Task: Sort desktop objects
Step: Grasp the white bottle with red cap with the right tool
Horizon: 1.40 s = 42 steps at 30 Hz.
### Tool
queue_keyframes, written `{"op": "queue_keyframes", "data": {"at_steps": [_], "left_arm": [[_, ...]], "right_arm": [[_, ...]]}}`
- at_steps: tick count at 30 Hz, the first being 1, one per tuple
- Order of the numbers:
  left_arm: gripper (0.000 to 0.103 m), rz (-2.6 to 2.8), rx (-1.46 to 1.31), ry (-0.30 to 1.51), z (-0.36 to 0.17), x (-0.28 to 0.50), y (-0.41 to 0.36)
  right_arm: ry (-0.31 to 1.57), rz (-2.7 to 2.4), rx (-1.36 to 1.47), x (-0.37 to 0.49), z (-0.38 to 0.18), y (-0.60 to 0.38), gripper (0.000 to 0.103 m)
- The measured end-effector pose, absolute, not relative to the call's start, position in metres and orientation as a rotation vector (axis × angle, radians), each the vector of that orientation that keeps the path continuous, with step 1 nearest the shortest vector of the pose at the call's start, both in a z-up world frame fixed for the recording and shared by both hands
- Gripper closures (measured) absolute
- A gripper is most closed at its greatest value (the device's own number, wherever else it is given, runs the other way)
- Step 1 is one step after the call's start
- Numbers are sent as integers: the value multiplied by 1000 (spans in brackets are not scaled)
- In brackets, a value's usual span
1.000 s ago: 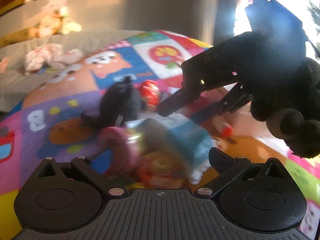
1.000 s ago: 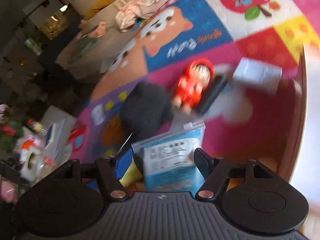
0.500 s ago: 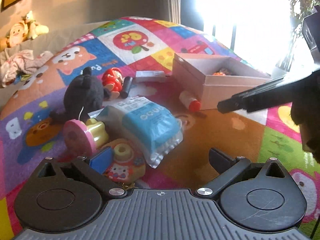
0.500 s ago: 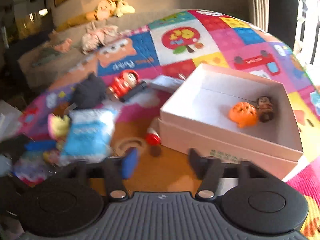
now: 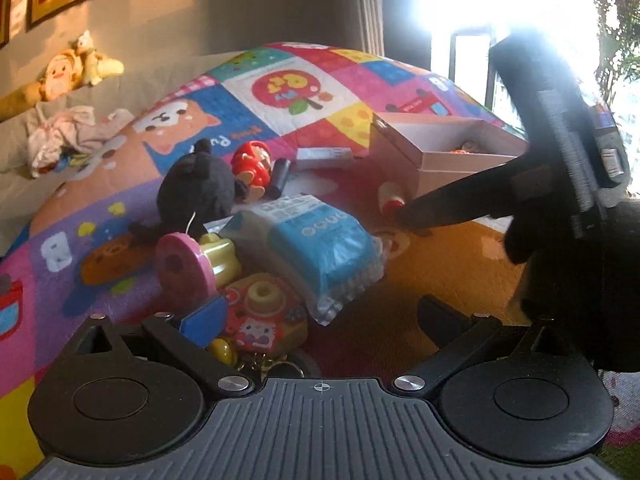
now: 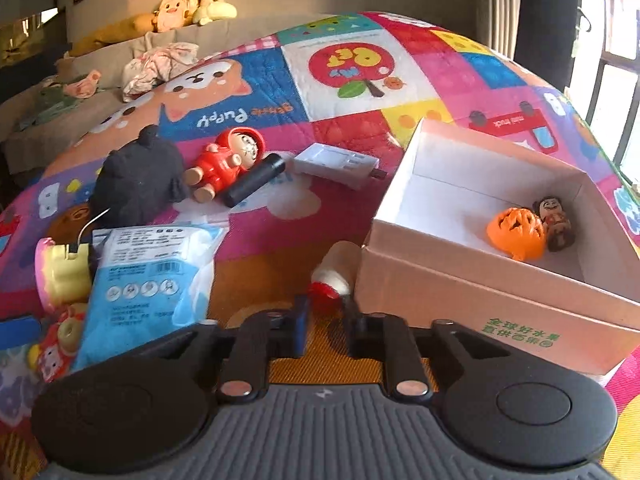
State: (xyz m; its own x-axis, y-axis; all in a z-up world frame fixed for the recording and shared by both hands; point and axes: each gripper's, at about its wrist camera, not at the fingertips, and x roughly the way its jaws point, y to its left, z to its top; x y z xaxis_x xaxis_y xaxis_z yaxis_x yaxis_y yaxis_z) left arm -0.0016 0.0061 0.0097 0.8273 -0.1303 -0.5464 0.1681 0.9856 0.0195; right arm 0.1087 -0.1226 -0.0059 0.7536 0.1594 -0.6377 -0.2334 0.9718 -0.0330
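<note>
At the lower centre of the frame, the small red-capped white bottle (image 6: 334, 270) is being clenched by the right tongs (image 6: 323, 322), their jaws having just closed, while the left tongs (image 5: 320, 316) are being held released.

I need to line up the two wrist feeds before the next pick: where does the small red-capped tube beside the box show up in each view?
Left wrist: the red-capped tube lies right of centre, at the box's near corner, with the right gripper at its cap.
Right wrist: the tube is at lower centre, just ahead of the fingertips.
Shared landmark: the open pink box, immediately right of the tube in both.
</note>
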Motion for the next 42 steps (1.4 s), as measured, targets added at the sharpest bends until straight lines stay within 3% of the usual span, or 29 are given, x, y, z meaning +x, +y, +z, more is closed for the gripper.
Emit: {"op": "queue_keyframes", "data": {"at_steps": [7,13,18,25,37,40,42], "left_arm": [[0,-155,40,580,10,0,9],[0,-142,48,575,10,-2,8],[0,-161,19,592,9,1,13],[0,-166,-97,605,7,4,28],[0,-165,-94,595,8,3,27],[0,-156,-78,589,9,2,25],[0,-156,-67,589,9,2,23]], "right_arm": [[622,286,-123,80,19,-142,99],[577,320,-317,86,36,-122,99],[735,315,-450,166,47,-89,99],[963,269,-611,231,11,-60,100],[1106,473,-540,137,25,-80,99],[963,473,-545,99,40,-105,93],[837,444,-545,76,52,-124,73]]}}
